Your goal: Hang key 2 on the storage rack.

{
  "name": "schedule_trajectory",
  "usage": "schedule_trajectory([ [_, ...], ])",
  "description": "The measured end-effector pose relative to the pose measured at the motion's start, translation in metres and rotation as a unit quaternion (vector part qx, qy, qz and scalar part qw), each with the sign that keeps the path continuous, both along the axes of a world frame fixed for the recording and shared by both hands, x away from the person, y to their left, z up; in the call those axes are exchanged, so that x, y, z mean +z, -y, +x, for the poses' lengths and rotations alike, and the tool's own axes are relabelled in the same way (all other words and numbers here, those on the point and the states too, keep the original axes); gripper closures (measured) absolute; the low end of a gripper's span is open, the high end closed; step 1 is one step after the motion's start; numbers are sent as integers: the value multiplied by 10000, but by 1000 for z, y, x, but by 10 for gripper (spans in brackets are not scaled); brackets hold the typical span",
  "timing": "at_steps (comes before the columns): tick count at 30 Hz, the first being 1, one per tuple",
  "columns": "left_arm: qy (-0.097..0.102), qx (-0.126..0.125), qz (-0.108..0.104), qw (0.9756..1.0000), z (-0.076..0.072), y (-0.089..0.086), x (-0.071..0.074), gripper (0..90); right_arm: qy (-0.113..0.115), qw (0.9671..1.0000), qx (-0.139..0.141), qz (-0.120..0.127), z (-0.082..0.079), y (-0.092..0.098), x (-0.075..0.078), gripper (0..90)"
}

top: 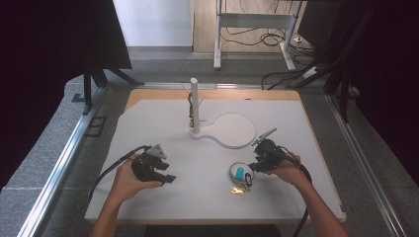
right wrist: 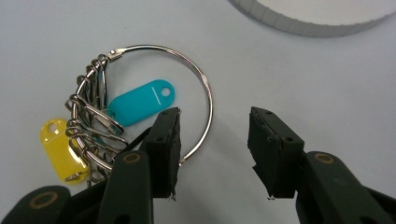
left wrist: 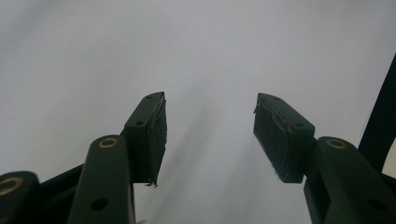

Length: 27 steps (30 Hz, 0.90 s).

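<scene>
1. The tabletop (top: pixel 163 197) is being covered by a white sheet across the middle of the high view, which is leaving the small things easy to pick out.
2. A white stand (top: pixel 232 129), a round base with an upright post (top: pixel 194 104) at its left end, is being kept at the centre of the frame; judging by a small peg on the post, it is probably being offered as a hanging place.
3. The left gripper (top: pixel 165 178) is being held low at the lower left of the high view, well apart from the work; in the left gripper view its fingers (left wrist: pixel 150 135) are being kept spread over bare white surface, gripping nothing.
4. The right gripper (top: pixel 257 165) is being held at the lower right, just beside the key ring; its fingers (right wrist: pixel 164 149) are being kept spread, apparently to take the wire.
5. The key ring (right wrist: pixel 201 84) is lying flat on the tabletop, lower centre-right of the high view, its wire loop passing by the left finger in the right gripper view.
6. A teal tag (right wrist: pixel 142 101) and a yellow tag (right wrist: pixel 60 149) are being carried on the ring's left side.
</scene>
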<state>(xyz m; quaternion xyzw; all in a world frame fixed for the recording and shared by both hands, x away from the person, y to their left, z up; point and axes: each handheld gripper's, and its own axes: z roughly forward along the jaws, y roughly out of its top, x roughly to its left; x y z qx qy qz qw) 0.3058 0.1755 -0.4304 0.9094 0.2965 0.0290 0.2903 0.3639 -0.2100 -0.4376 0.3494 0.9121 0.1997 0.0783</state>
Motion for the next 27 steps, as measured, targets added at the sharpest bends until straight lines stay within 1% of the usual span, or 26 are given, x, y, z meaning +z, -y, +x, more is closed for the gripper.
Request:
schedule_trajectory([
  [4, -26, -15, -32, 10000, 0, 1, 0, 449, -37, 10000, 86, -23, 2, -5, 0, 543],
  [7, -36, -25, -29, 10000, 0, 1, 0, 449, -48, 9996, 257, -63, 5, -10, -2, 549],
  [8, -38, -30, -29, 10000, 0, 1, 0, 449, -54, 9992, 387, -131, 7, -14, -4, 549],
  [9, -38, -32, -31, 10000, -1, 1, 0, 449, -54, 9992, 387, -131, 7, -14, -4, 549],
  [10, -37, -32, -30, 10000, -1, 1, 0, 450, -36, 9988, 461, -178, 9, -17, -5, 549],
  [14, -24, -44, -35, 10000, -1, 0, 0, 450, -112, 9978, 603, -267, 14, -25, -8, 556],
  [16, -26, -52, -47, 10000, -1, 0, 0, 450, -155, 9969, 672, -387, 18, -29, -10, 567],
  [19, -29, -58, -36, 10000, -1, 0, 0, 450, -179, 9964, 697, -439, 21, -30, -11, 581],
  [21, -29, -63, -34, 10000, -1, 0, 0, 450, -248, 9958, 708, -521, 24, -32, -12, 591],
  [22, -27, -62, -37, 10000, -1, 0, 0, 450, -318, 9953, 673, -617, 27, -33, -12, 600],
  [24, -23, -48, -49, 10000, -2, -1, 1, 450, -357, 9953, 655, -615, 27, -32, -12, 602],
  [27, -1, -28, -72, 10000, -2, -2, 2, 450, -462, 9955, 514, -653, 26, -29, -10, 605],
])
